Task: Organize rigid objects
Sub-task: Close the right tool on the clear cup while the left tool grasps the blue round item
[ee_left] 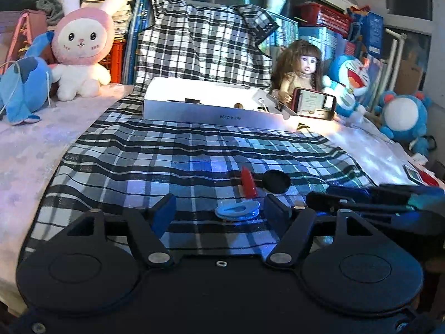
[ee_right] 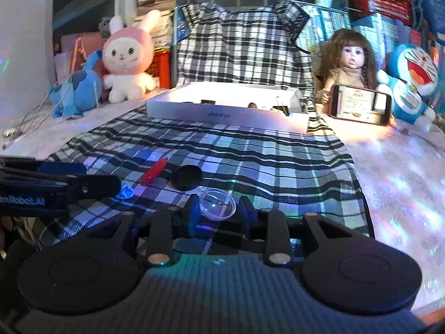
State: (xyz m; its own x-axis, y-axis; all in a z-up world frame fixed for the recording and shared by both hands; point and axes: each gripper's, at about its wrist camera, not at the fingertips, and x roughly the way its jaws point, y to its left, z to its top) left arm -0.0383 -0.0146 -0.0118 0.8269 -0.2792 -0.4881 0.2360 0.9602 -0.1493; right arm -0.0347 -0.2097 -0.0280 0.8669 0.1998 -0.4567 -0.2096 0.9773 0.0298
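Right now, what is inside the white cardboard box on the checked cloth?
Inside the white cardboard box only the tops of a few small dark objects show above the front wall. The wall covers the box floor, so nothing more can be identified.

Left gripper (ee_left: 219, 211): matte black body, two big round discs at the base, each with a faint raised inner ring. Black linkage arms run forward from silver pivot pins; triangular cutouts in the outer arms. Small silver rivets at the arm tips, one washer-type screw on the centre line. Fingers (ee_left: 164, 213) carry blue pads.

Right gripper (ee_right: 218, 213): same build, black discs, silver pins, triangular cutouts, blue-padded fingers (ee_right: 193, 214). Its base plate is finely ribbed and picks up teal and blue light. Seen from the right camera, the left unit's side shows white lettering, partly cut off, plus a small screw.
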